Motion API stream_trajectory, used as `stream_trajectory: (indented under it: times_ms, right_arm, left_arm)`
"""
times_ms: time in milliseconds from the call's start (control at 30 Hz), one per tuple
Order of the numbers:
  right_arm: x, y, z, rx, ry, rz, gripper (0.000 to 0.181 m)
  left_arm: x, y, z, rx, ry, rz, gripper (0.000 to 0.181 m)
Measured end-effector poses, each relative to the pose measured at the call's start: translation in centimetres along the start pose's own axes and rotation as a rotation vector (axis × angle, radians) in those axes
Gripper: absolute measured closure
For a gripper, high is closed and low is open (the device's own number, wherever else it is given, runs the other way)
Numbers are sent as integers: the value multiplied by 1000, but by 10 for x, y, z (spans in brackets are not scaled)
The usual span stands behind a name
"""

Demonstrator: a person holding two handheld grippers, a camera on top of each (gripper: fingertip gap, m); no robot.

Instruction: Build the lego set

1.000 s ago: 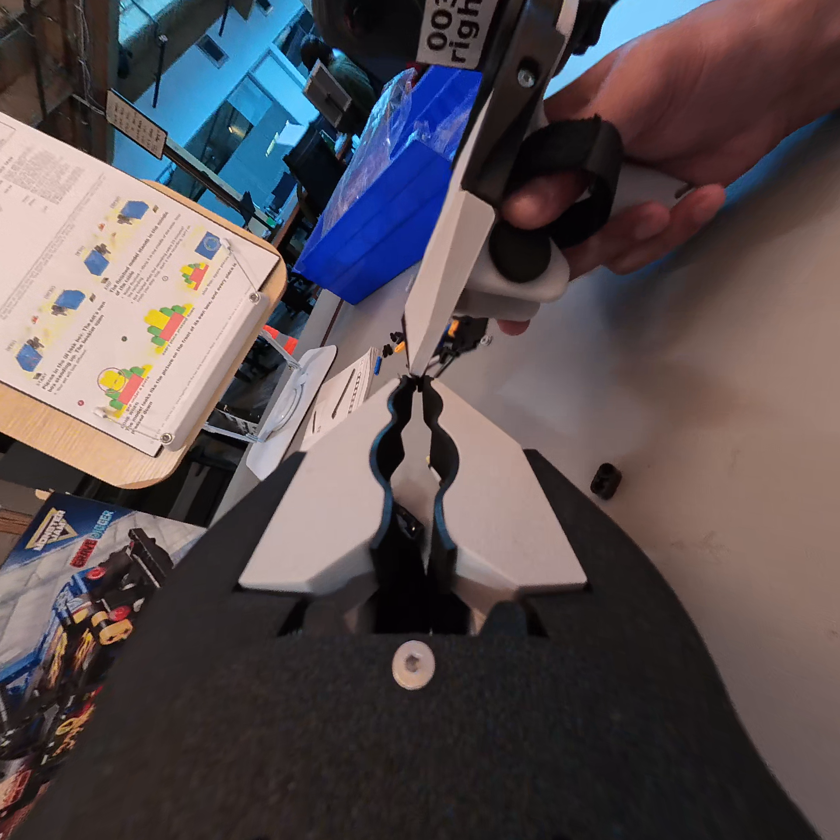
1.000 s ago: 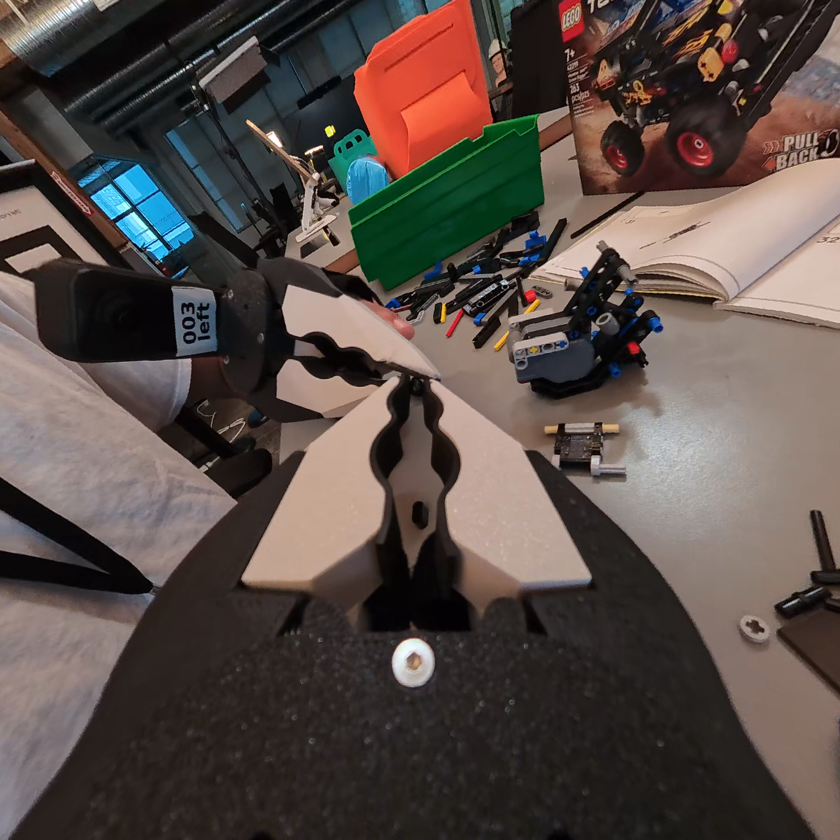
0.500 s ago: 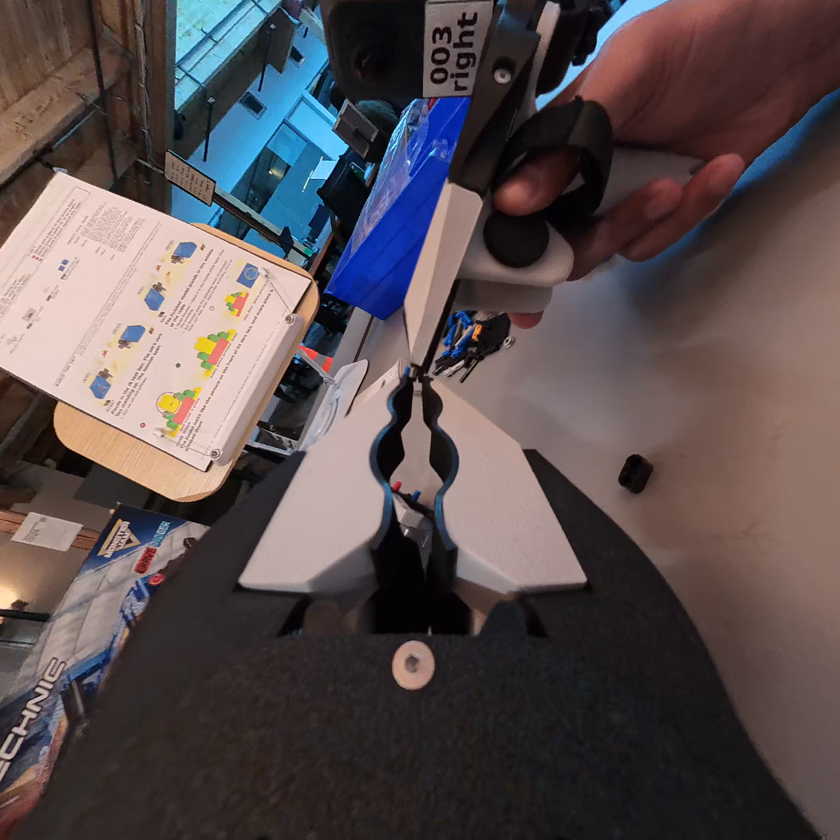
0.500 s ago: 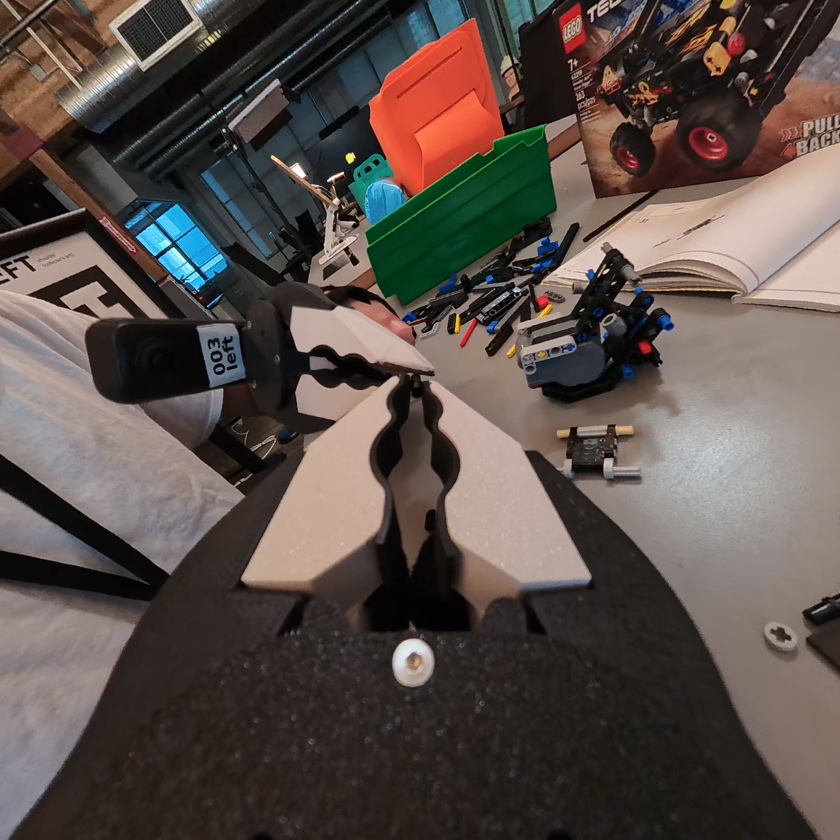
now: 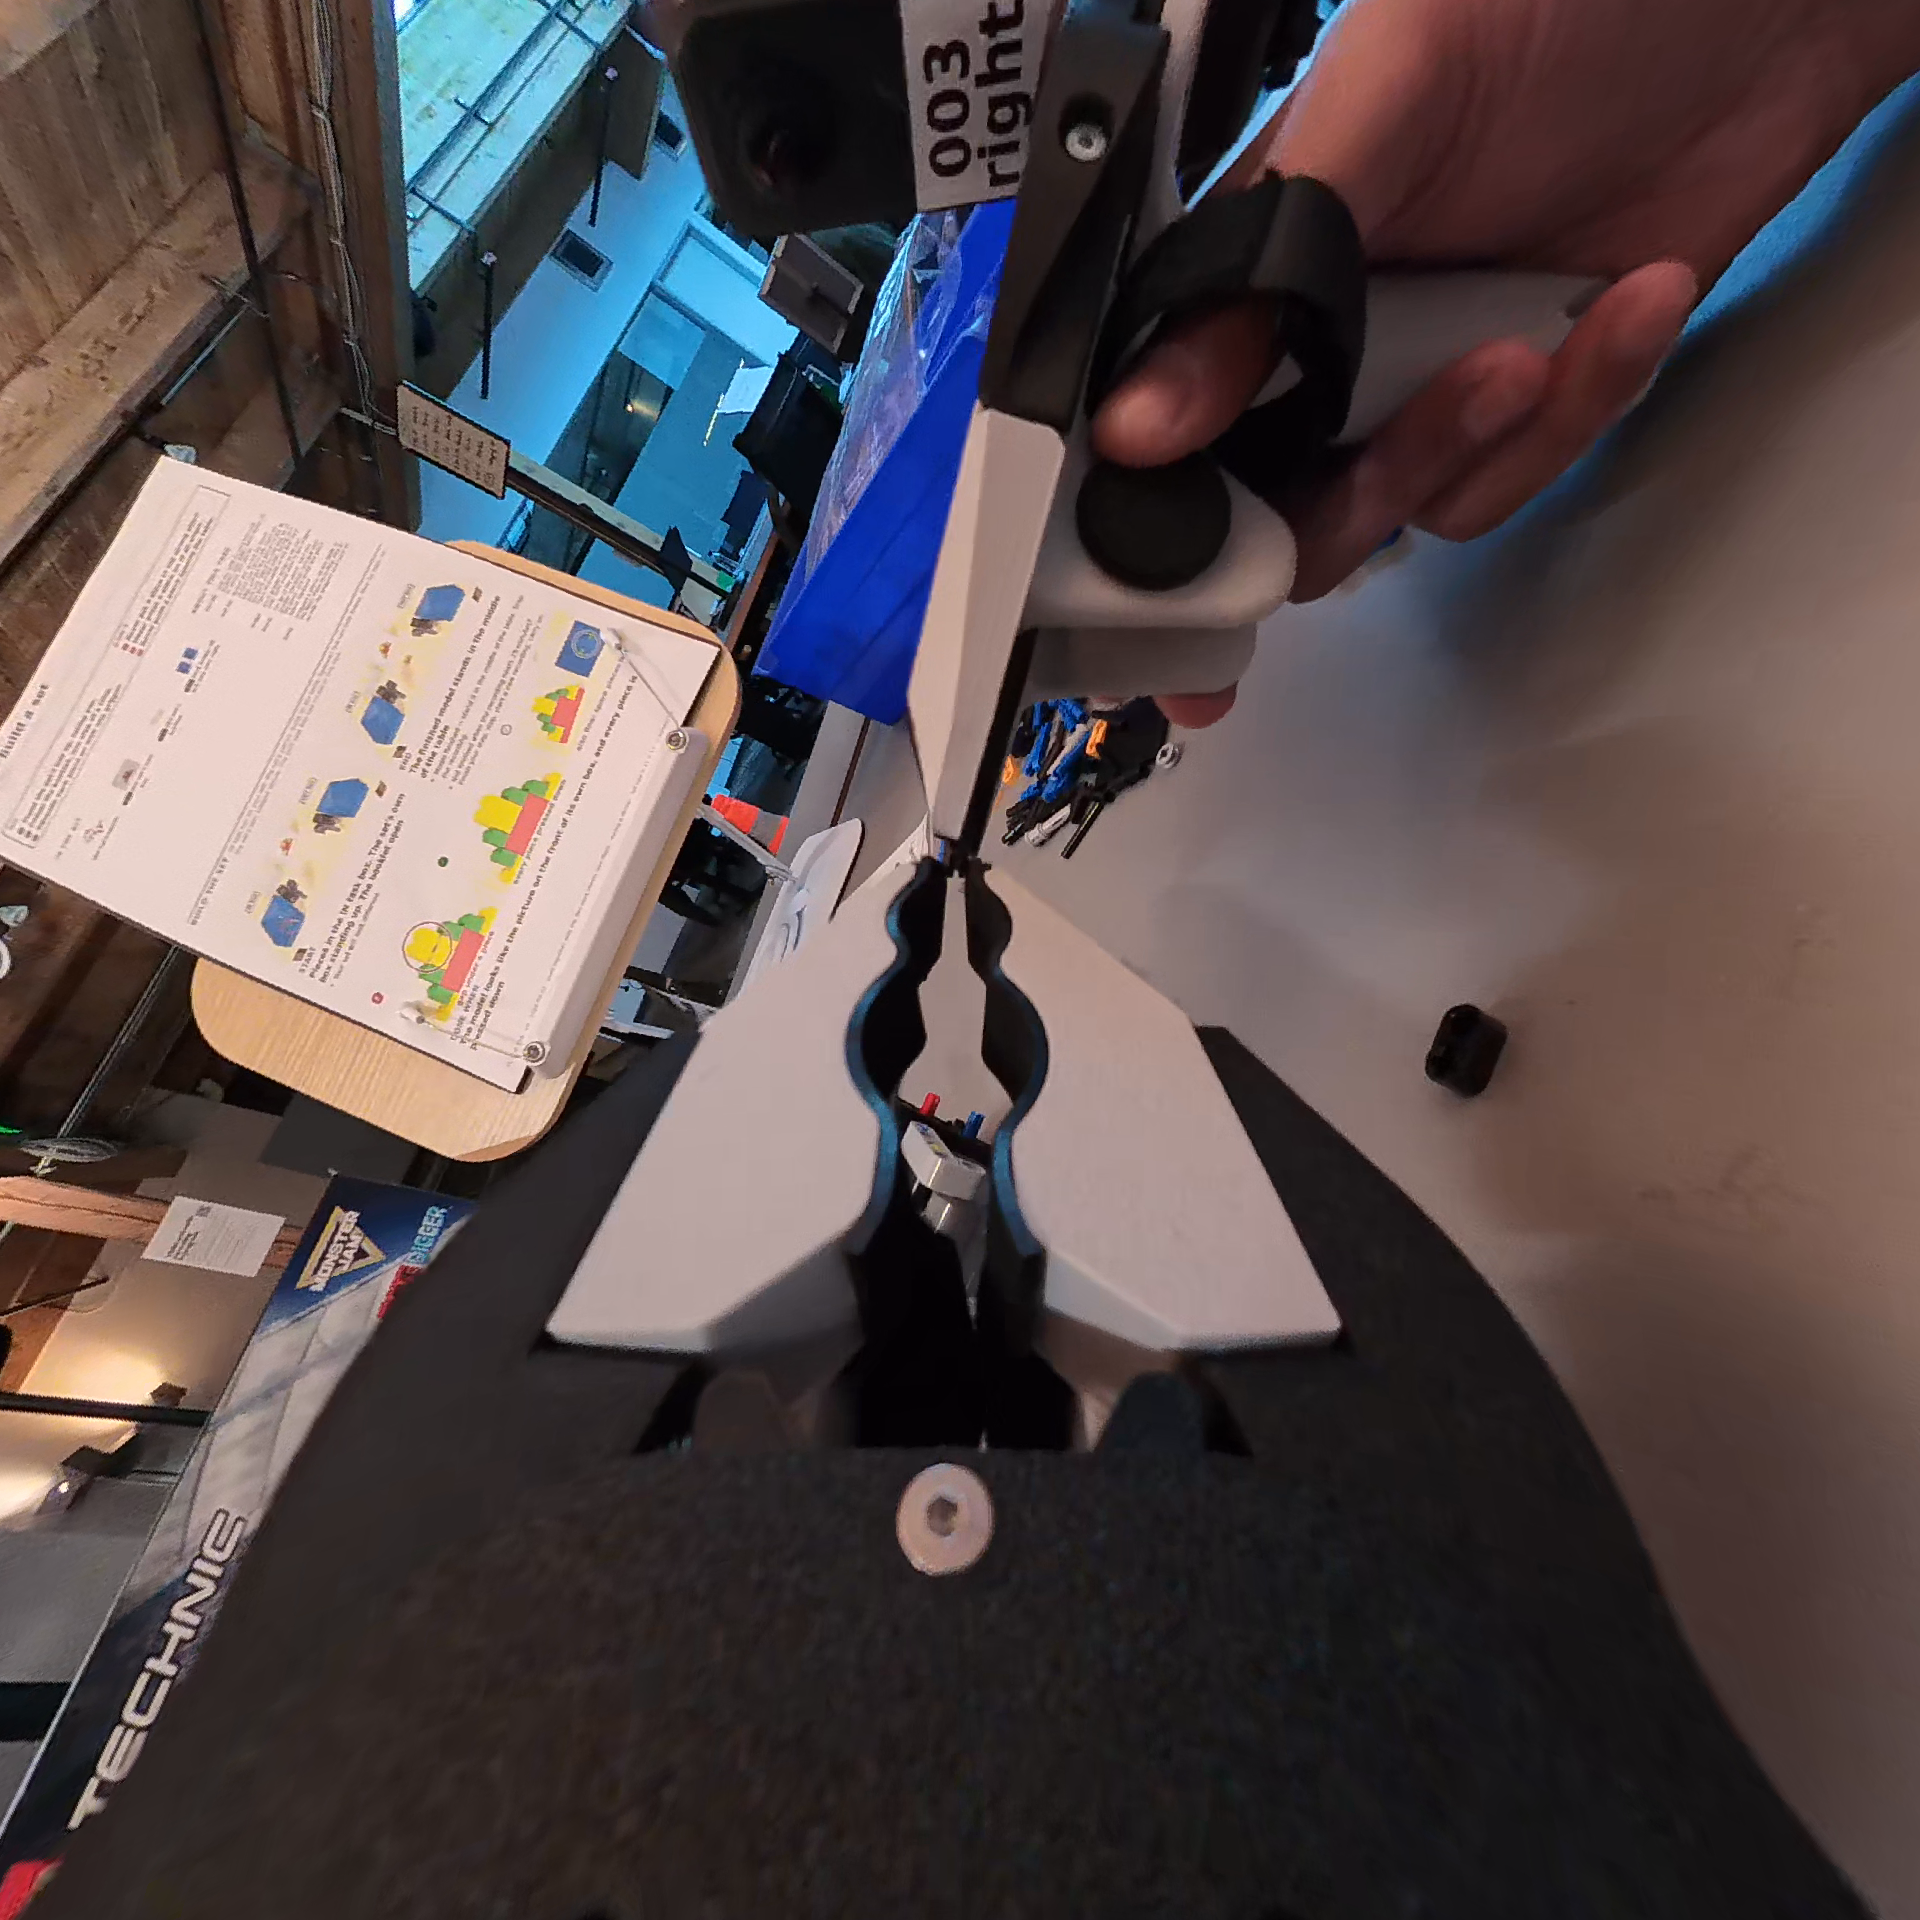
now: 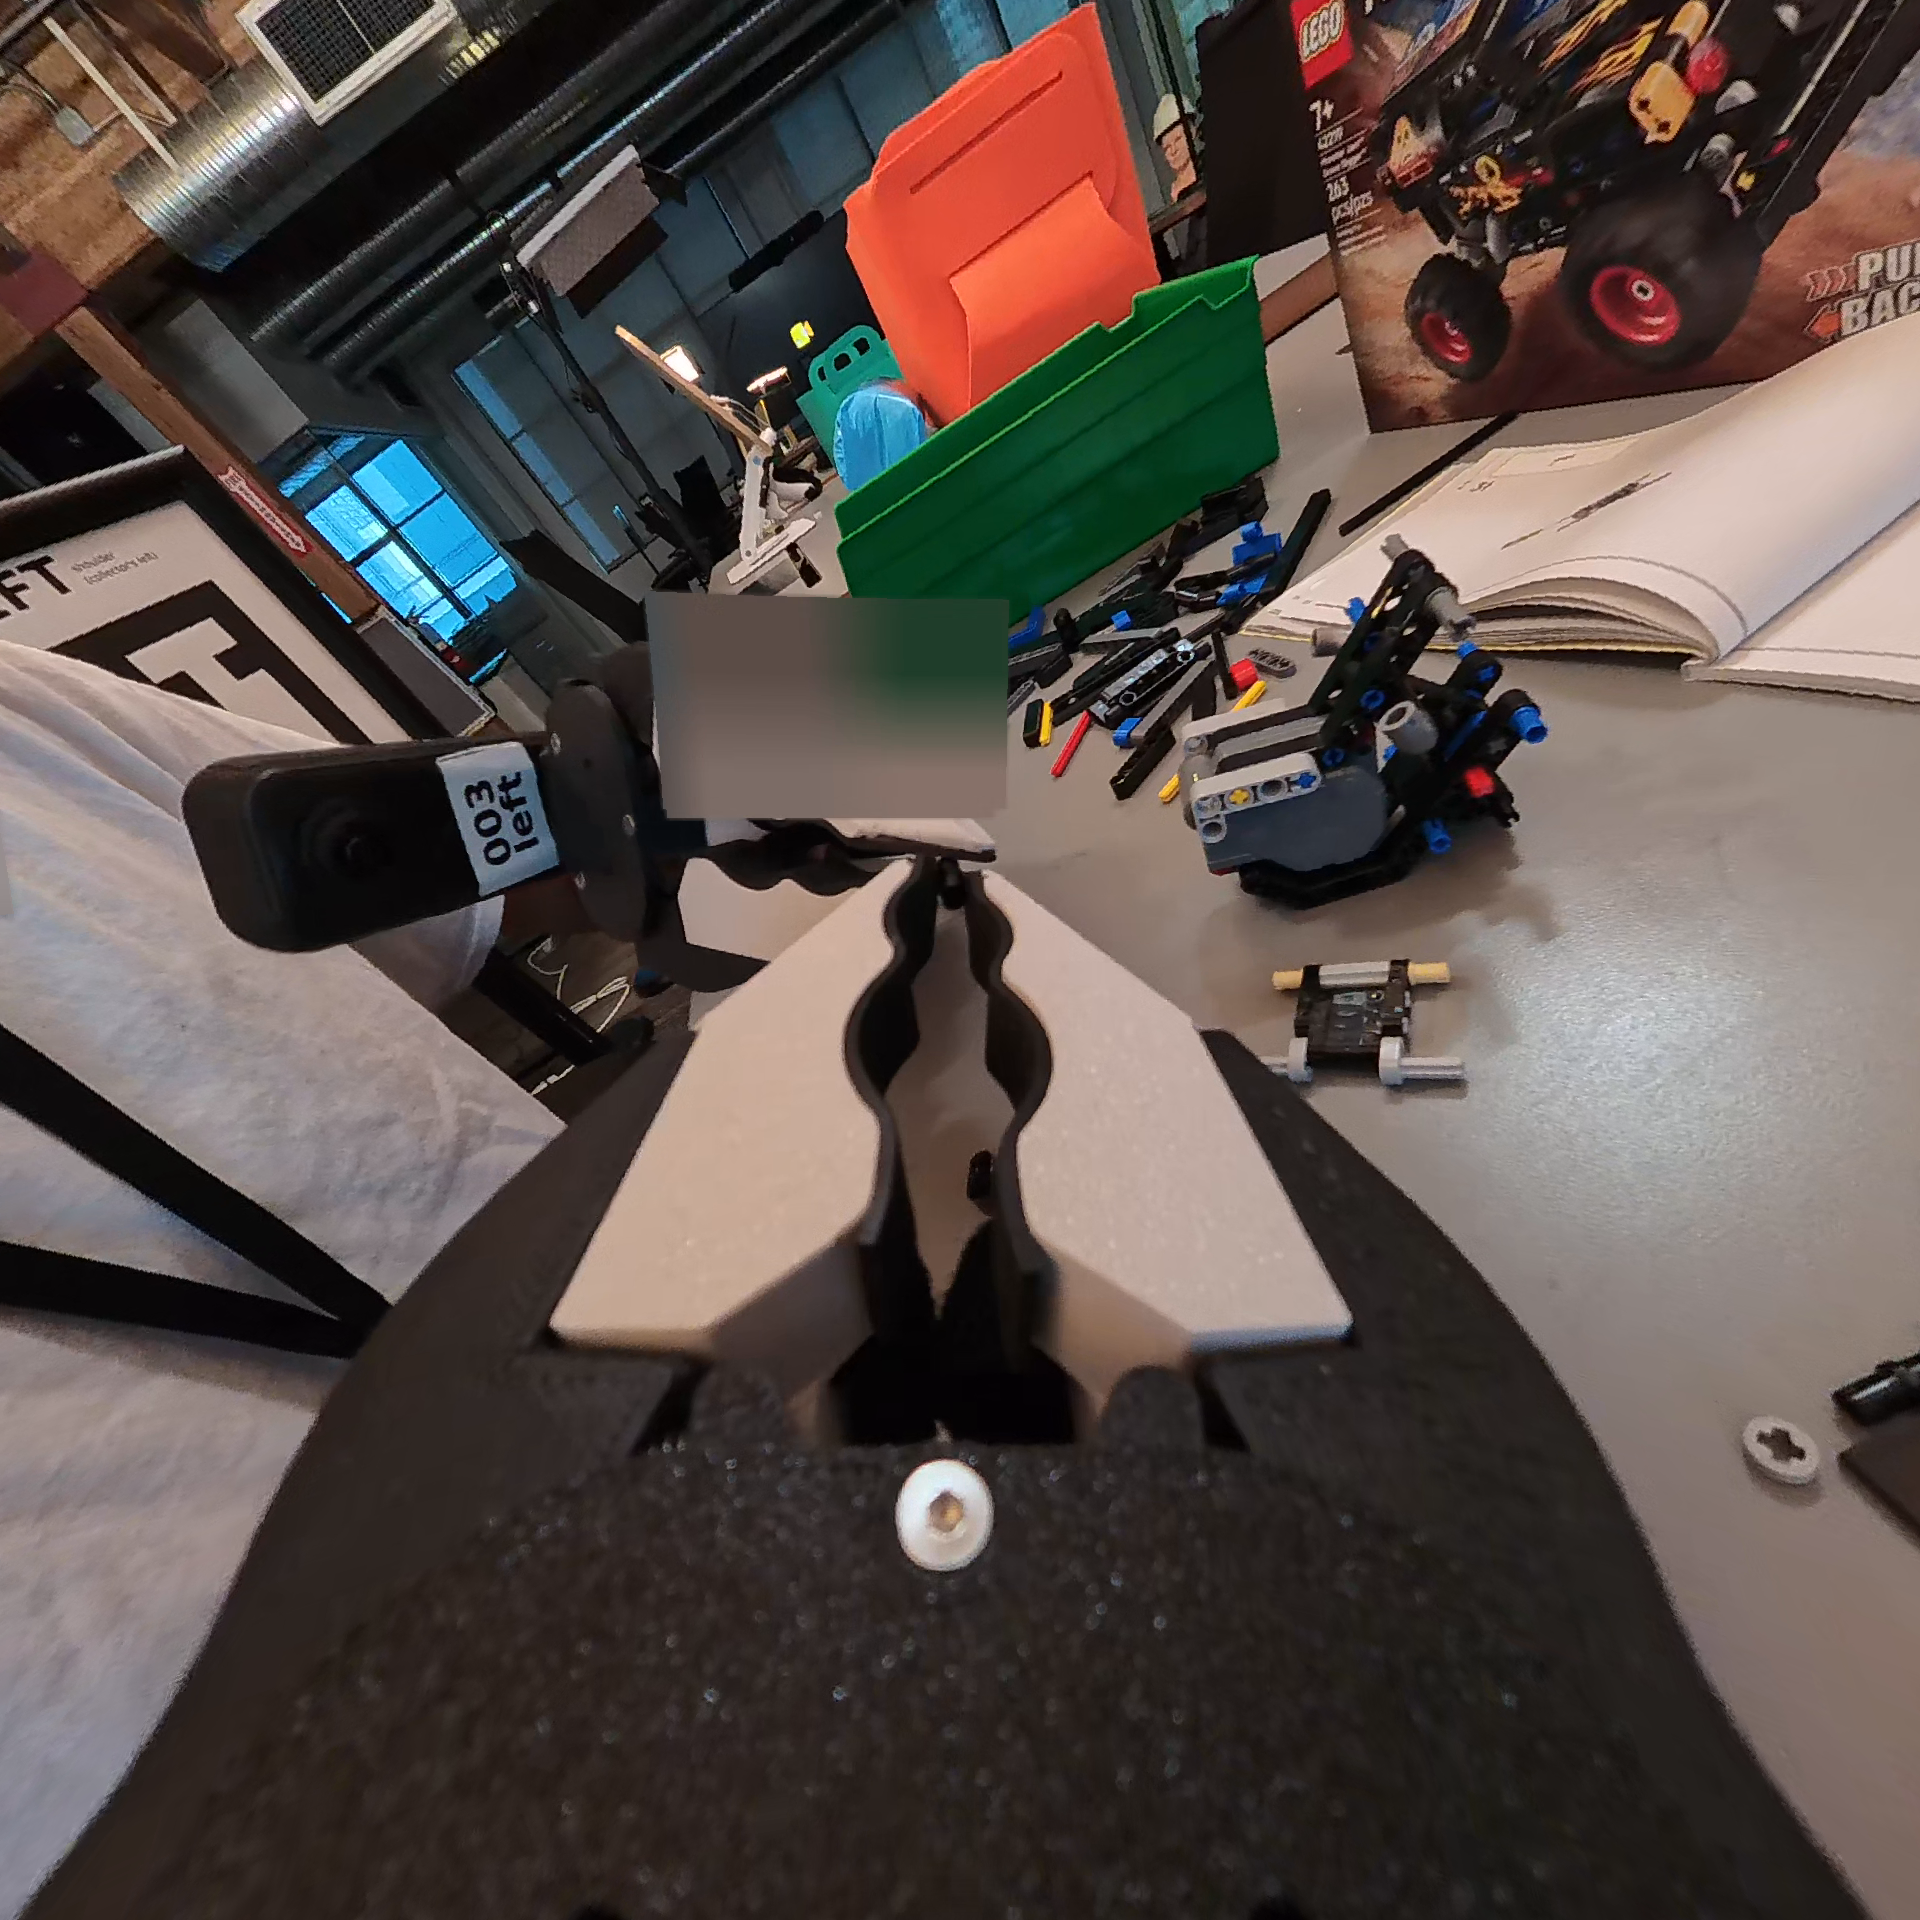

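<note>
My two grippers meet tip to tip in the air above the grey table (image 6: 1662, 1143). My left gripper (image 5: 951, 864) is shut, with a small black piece (image 5: 958, 860) pinched at its tips. My right gripper (image 6: 940, 871) is shut on a small black piece (image 6: 948, 881) at the same meeting point. The right gripper comes down from above in the left wrist view (image 5: 951, 821), held by a hand (image 5: 1507, 260). The left gripper lies level in the right wrist view (image 6: 971, 836). The partly built model (image 6: 1351, 769) stands on the table ahead to the right.
A small black and grey sub-assembly (image 6: 1356, 1013) lies near the model. Loose pieces (image 6: 1143, 665), a green bin (image 6: 1060, 488), an orange bin (image 6: 997, 208), an open booklet (image 6: 1662, 540) and the set's box (image 6: 1610, 187) lie beyond. A black piece (image 5: 1465, 1047) and a blue bin (image 5: 883, 499) show left. Only a small space, under 4 cm, lies between the two pairs of fingers.
Both grippers have stayed shut and tip to tip. The pair has tilted and shifted a little, so the background has slid in both views.
</note>
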State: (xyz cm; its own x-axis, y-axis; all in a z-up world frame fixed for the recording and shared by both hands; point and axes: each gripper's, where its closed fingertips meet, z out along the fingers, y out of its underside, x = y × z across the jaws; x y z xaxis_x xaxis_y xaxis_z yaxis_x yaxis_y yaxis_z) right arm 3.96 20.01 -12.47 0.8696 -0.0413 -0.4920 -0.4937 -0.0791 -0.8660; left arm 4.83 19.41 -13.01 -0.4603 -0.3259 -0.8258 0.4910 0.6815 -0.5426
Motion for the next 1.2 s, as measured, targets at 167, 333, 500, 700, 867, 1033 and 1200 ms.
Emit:
stream_trajectory:
  times_ms: [167, 333, 500, 700, 867, 1033, 1200]
  right_arm:
    - [3, 0, 0, 3, 12, 8, 177]
    - [2, -1, 0, 8, 8, 9, 176]
    - [1, -1, 0, 8, -2, 12, 176]
    - [1, 1, 2, 4, 9, 6, 176]
    - [1, 1, 1, -8, 26, -25, 177]
    - [4, 4, -2, -24, 52, -52, 177]
    - [8, 5, -18, 3, 74, -41, 177]
  left_arm:
    - [0, 3, 2, -18, 9, -46, 179]
    - [-1, 2, 1, -15, 9, -62, 179]
    - [-1, 2, 1, -10, 8, -67, 179]
    - [1, 2, 1, -14, 13, -63, 179]
    - [1, 1, 1, -15, 14, -70, 179]
    - [11, 4, -2, 9, 153, -157, 181]
    - [58, 9, -33, -18, 769, -475, 178]
